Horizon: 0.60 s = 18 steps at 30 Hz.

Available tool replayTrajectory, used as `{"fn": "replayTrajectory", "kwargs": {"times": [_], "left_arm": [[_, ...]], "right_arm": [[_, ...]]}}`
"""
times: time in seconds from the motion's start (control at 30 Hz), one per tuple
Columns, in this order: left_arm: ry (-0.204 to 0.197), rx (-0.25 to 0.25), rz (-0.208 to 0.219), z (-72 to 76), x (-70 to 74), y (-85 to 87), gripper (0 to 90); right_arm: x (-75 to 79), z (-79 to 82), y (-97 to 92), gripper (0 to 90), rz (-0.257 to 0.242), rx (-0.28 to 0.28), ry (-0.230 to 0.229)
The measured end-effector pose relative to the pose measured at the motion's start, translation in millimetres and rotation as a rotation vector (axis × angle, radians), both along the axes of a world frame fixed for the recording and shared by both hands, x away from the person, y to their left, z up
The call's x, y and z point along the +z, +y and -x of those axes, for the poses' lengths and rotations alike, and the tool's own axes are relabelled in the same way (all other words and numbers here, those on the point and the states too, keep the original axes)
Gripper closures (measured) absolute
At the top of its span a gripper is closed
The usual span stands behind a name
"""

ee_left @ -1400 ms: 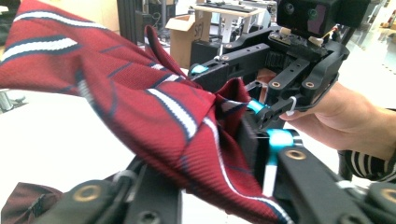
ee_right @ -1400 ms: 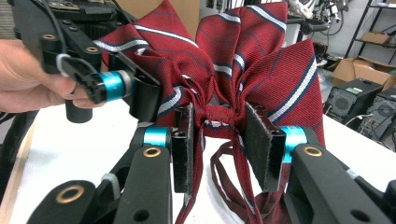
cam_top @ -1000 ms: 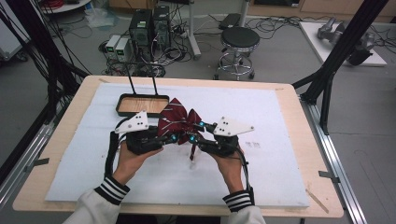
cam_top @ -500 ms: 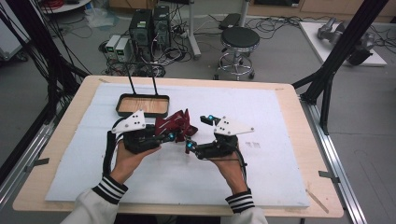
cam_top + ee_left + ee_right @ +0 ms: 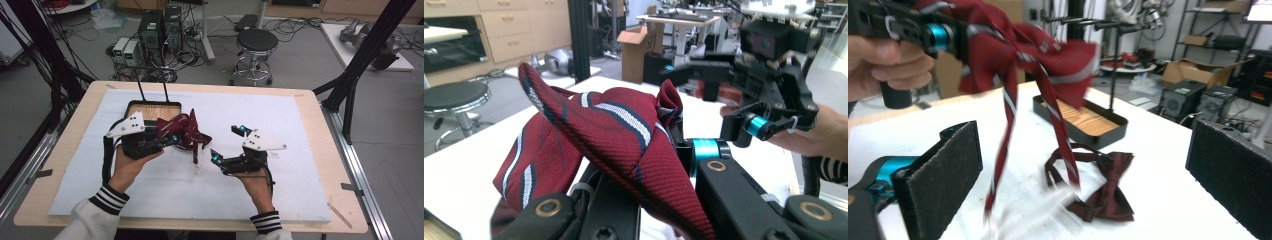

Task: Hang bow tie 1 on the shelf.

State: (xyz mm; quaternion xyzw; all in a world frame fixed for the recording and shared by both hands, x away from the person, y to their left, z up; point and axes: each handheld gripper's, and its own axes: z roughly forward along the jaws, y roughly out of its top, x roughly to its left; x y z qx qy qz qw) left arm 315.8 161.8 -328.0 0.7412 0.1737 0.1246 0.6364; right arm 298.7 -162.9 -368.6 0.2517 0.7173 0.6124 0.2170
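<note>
L gripper point(image 5: 172, 138) clamped on striped tie point(image 5: 185, 131), tails hanging toward table's near edge. R gripper point(image 5: 227, 142) jaws just opened, empty, just right of tie.

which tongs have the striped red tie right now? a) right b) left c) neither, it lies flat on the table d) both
b: the left tongs are clamped on the bunched striped red tie, while the right tongs have just been opening and stand wide apart with nothing between their pads, the tie's tail hanging free in front of them in the right gripper view.
</note>
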Motion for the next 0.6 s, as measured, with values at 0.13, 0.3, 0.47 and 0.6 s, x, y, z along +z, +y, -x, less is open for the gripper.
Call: {"fn": "replayTrajectory", "kwargs": {"times": [0.13, 0.3, 0.47, 0.6], "left_arm": [[-0.023, 0.021, 0.0, -2.0, 12.6, 11.8, 86.7], [-0.053, 0.06, 0.002, -4.6, 27.3, 29.9, 86.7], [-0.079, 0.1, -0.018, -8.6, 39.4, 49.8, 86.6], [-0.093, 0.134, -0.021, -12.1, 47.9, 65.7, 86.6]], "right_arm": [[-3.4, 8.7, -17.5, 0.7, -0.014, -0.04, -0.008], [-7.8, 18.2, -36.6, 0.7, -0.024, -0.074, -0.02], [-16.4, 27.8, -60.7, 0.7, -0.042, -0.121, -0.016], [-22.6, 35.8, -80.4, 0.7, -0.052, -0.169, -0.015]]}}
